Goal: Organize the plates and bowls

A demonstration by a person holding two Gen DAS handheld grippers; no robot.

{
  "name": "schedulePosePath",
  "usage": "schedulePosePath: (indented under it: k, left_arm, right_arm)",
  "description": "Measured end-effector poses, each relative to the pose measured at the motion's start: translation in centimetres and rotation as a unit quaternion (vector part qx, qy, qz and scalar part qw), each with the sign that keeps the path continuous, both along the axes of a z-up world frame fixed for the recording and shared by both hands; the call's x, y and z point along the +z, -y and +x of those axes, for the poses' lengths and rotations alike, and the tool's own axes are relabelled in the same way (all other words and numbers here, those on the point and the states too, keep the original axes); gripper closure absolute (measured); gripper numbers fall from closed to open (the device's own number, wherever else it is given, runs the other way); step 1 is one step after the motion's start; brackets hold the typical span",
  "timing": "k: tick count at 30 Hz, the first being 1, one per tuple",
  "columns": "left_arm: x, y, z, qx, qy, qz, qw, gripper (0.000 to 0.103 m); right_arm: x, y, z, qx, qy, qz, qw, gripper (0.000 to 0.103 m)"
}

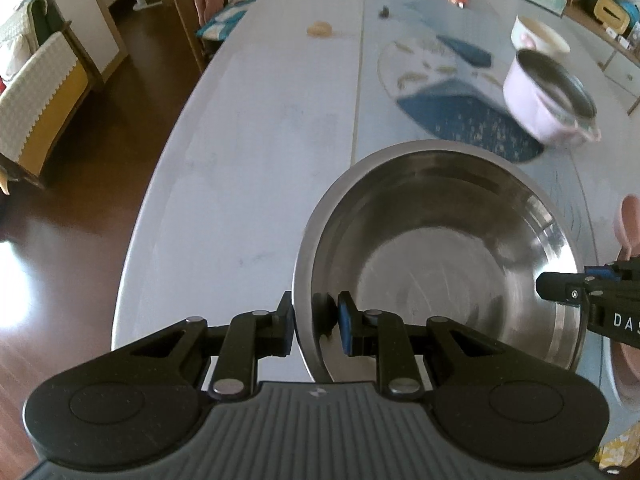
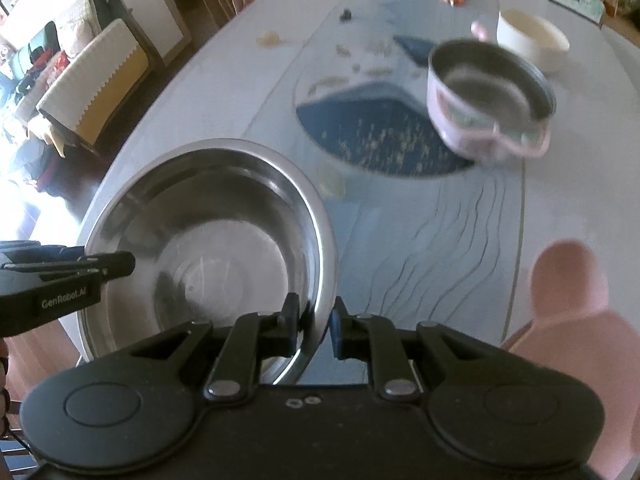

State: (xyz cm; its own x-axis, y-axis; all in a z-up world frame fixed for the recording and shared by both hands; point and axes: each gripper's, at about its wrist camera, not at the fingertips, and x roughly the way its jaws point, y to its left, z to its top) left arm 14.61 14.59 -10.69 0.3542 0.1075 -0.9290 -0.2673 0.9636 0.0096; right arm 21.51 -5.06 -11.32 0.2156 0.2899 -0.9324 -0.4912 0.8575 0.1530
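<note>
Two claws pinch steel bowl: left claw point(image 1: 314, 326) on left rim, right claw point(image 2: 314, 330) on opposite rim. Bowl point(image 1: 440, 248) near surface point(image 1: 248, 152) front edge; lifted or resting, cannot tell. Risk: polished thin rim slips from pads, bowl tilts, drops. Pink pot point(image 2: 488, 100) farther back, steel-lined, round; cream bowl point(image 2: 532, 38) behind.

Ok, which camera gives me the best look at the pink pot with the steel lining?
The right wrist view. There the pink pot sits nearer the frame's middle, showing its steel interior, patterned wall and handle. In the left wrist view the pink pot lies farther toward the right edge, smaller, tilted by the fisheye. Both views blur it slightly.
</note>
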Motion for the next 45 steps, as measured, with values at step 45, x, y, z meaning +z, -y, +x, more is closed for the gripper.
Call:
schedulePosePath:
  k: [45]
  left_arm:
    - [7.2,1.4,-3.2,-0.035,0.121,0.0,0.992,0.048]
  right_arm:
    - [8.6,3.4,-3.8,-0.007,0.07,0.051,0.996,0.048]
